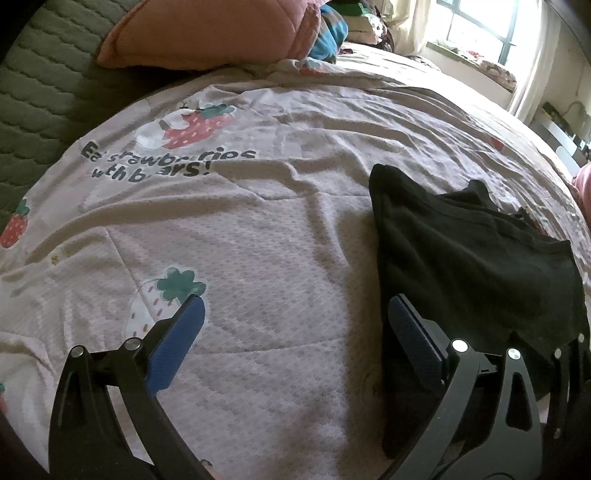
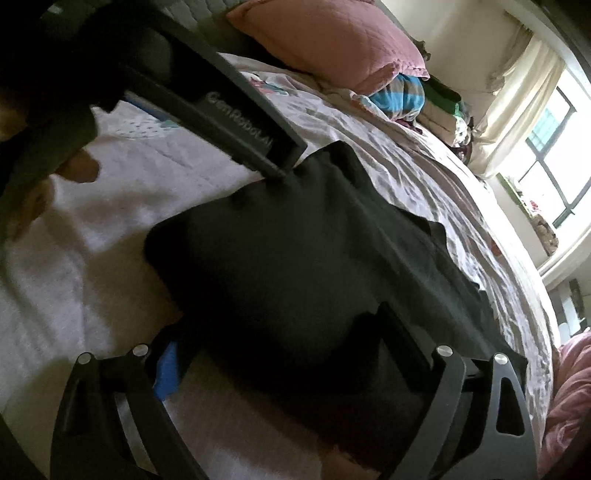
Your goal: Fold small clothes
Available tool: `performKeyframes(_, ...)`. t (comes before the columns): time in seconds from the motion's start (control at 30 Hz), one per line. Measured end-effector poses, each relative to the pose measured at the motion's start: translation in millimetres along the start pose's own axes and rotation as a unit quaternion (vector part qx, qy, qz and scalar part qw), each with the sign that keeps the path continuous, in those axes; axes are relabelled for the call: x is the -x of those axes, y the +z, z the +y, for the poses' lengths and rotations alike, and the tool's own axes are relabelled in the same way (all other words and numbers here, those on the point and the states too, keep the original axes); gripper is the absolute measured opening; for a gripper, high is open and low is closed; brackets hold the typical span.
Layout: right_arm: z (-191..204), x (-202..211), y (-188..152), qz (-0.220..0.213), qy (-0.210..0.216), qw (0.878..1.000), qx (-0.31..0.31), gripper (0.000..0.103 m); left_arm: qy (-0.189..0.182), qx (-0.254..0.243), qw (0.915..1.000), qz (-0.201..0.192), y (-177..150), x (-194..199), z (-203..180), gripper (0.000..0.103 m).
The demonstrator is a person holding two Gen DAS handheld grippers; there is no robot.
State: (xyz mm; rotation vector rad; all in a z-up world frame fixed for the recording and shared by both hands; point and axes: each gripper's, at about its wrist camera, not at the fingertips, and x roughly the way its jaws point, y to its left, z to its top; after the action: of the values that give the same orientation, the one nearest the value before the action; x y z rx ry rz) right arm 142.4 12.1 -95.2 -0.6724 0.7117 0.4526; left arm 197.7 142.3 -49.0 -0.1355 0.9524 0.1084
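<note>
A: Where is the small black fabric garment (image 1: 472, 258) seen?

B: It is spread on the pale quilted bedspread printed with strawberries (image 1: 258, 229), toward the right side in the left wrist view. In the right wrist view the garment (image 2: 295, 266) fills the middle of the frame, with rumpled edges at its far side.

A: How is the left gripper (image 1: 295, 339) held?

B: Its jaws are spread wide. The blue-padded finger (image 1: 177, 350) is seen over bare bedspread beside a printed strawberry, while the other finger (image 1: 417, 350) is set against the garment's near left edge. Nothing is pinched between them. In the right wrist view the same gripper (image 2: 236, 122) is seen from the side, its tip meeting the far edge of the black cloth.

A: And the right gripper (image 2: 280, 365)?

B: Its jaws are also parted, with the near portion of the garment lying between and over them. Whether the cloth is actually gripped cannot be told; the dark fabric hides the pads.

A: What else is shown?

B: A pink quilted pillow (image 1: 221, 29) is placed at the head of the bed, a heap of folded clothes (image 2: 424, 99) is stacked beyond it, and a window with cream curtains (image 2: 546, 147) is lit at the right.
</note>
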Motion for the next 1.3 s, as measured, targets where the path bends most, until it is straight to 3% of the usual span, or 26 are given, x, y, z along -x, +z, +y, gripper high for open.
performKeyframes(0.03,-0.8,-1.7,1.2,-0.003,-0.005,1.000,-0.001,0.083,-0.002,0.001,1.0000,0.002,0.3,-1.1,-0.1,0.093)
performKeyframes(0.2,-5.8,5.0,1.9,-0.031,-0.009,0.999,-0.001,0.036,-0.044,0.029,0.9985,0.016,10.3,-5.6,1.4,0.093)
performKeyframes(0.3,-13.1,17.8,0.3,-0.056,-0.007,0.998,-0.012,0.021,-0.100,0.054,0.9934,0.020,17.7,-3.6,-4.4,0.093)
performKeyframes(0.33,-15.0,21.0,-0.6,-0.063,-0.009,0.998,-0.014,0.020,-0.126,0.061,0.9898,0.026,20.4,-3.9,-8.9,0.093)
performKeyframes(0.4,-20.2,26.9,-2.5,-0.074,-0.010,0.997,-0.019,0.018,-0.141,0.060,0.9876,0.033,23.8,-5.4,-20.0,0.093)
performKeyframes(0.6,-34.5,43.3,-10.0,-0.095,-0.010,0.995,-0.038,0.016,-0.169,0.060,0.9826,0.047,37.5,-11.6,-48.5,0.093)
performKeyframes(0.7,-43.4,49.7,-12.6,-0.104,-0.007,0.993,-0.057,0.015,-0.163,0.056,0.9835,0.056,41.7,-13.7,-59.3,0.091)
performKeyframes(0.77,-52.8,56.5,-15.6,-0.113,-0.007,0.991,-0.075,0.015,-0.174,0.058,0.9812,0.060,43.2,-12.8,-65.8,0.070)
performKeyframes(0.8,-55.5,60.1,-17.2,-0.116,-0.007,0.990,-0.082,0.015,-0.176,0.057,0.9809,0.061,43.6,-11.7,-69.4,0.048)
performKeyframes(0.83,-58.6,63.1,-19.0,-0.120,-0.008,0.989,-0.089,0.014,-0.180,0.050,0.9804,0.063,44.3,-9.6,-76.1,0.034)
performKeyframes(0.9,-67.7,69.6,-23.1,-0.126,-0.007,0.986,-0.106,0.014,-0.187,0.044,0.9796,0.060,44.2,-4.1,-85.0,0.022)
performKeyframes(1.0,-80.0,79.4,-30.7,-0.134,-0.011,0.983,-0.128,0.013,-0.187,0.026,0.9810,0.043,46.5,10.7,-101.6,0.017)
performKeyframes(1.3,-120.3,113.4,-62.7,-0.162,-0.025,0.965,-0.203,0.012,-0.195,-0.029,0.9804,0.005,54.2,56.1,-157.7,0.017)
